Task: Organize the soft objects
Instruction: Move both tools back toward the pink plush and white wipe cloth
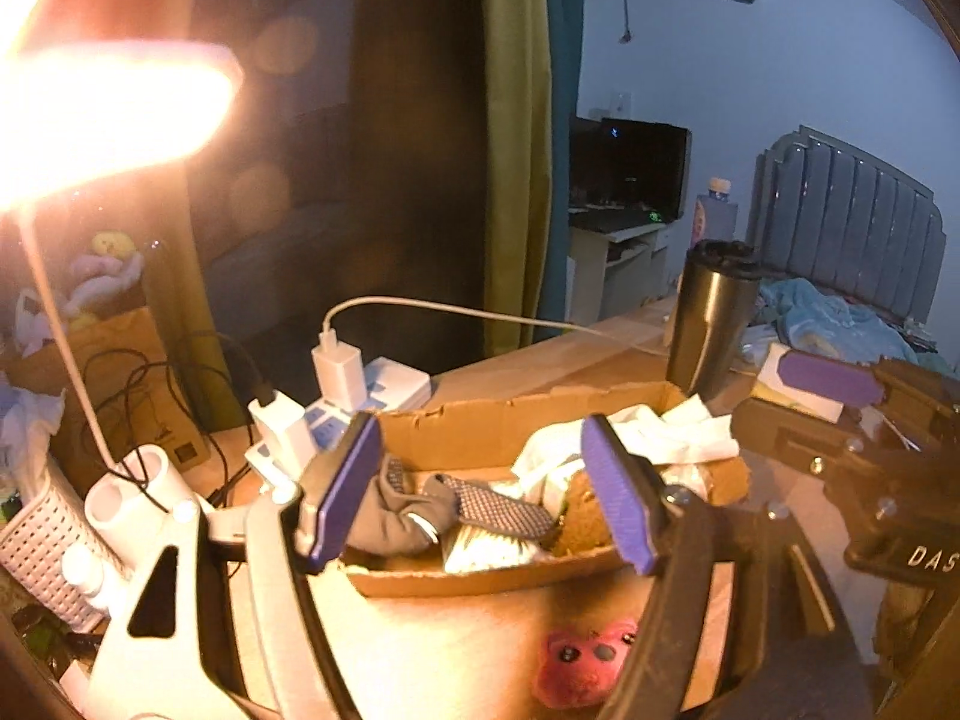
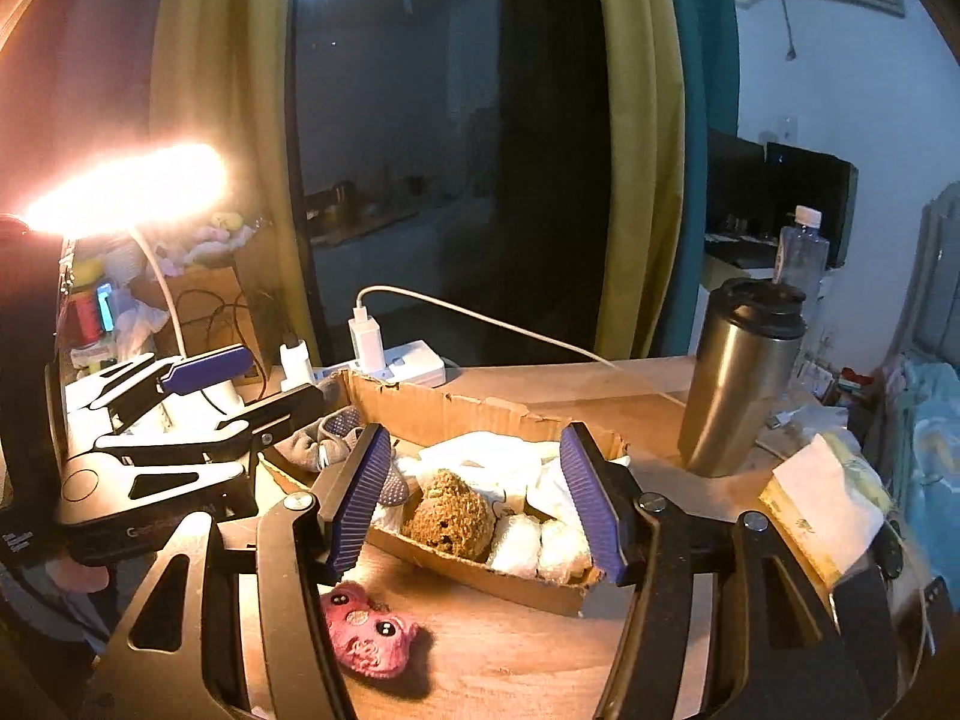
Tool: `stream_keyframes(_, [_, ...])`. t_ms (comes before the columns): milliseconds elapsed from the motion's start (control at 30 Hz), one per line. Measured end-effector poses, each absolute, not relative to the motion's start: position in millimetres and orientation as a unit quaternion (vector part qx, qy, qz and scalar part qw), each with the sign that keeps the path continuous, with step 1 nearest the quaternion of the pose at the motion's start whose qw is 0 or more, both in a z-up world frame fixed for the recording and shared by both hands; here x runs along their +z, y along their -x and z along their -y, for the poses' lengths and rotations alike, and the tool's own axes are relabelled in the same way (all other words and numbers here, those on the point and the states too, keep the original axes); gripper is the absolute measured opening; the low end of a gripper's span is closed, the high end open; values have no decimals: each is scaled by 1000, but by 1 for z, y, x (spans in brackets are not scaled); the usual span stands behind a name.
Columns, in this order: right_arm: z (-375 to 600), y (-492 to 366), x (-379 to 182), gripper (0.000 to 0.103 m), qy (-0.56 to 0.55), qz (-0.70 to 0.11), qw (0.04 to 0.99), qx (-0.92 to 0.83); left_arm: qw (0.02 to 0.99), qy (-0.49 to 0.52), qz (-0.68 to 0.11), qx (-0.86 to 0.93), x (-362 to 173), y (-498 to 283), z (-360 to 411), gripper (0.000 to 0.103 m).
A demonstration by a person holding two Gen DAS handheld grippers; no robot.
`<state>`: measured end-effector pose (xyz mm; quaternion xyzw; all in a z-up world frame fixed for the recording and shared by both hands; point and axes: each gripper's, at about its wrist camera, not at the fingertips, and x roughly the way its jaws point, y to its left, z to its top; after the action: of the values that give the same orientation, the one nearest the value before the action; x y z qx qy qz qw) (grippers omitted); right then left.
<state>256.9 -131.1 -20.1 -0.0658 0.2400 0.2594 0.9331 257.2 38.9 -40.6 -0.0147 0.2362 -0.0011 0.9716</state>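
Observation:
A shallow cardboard box (image 1: 480,426) (image 2: 456,414) on the wooden desk holds grey socks (image 1: 390,516) (image 2: 324,438), white cloths (image 1: 654,432) (image 2: 498,456), a brown sponge (image 2: 450,510) (image 1: 585,513) and white rolls (image 2: 540,543). A pink plush toy (image 1: 582,666) (image 2: 369,630) lies on the desk in front of the box. My left gripper (image 1: 486,492) is open and empty over the box's near left part; it shows in the right wrist view (image 2: 240,384). My right gripper (image 2: 474,498) is open and empty above the box's near edge; its purple pad (image 1: 828,378) shows in the left wrist view.
A steel tumbler (image 1: 711,318) (image 2: 741,372) stands right of the box. A power strip with chargers (image 1: 342,384) (image 2: 390,360) and a white cable lie behind it. A bright desk lamp (image 1: 102,102) (image 2: 132,186) glares at left. A tissue pack (image 2: 822,504) is at right.

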Motion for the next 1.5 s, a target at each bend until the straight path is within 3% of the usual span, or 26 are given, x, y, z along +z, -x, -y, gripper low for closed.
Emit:
stream_keyframes(300, [143,-233,-11,64,63,-226,936,262,975,-2,-220,-3,-25,-227,-28,72])
stream_keyframes(567, [157,-211,-5,64,58,-214,940,261,978,0,-209,-1,-16,-201,-22,79])
stream_keyframes(1500, [192,-151,-25,64,66,-225,939,253,971,24,-238,-3,-50,-127,-8,79])
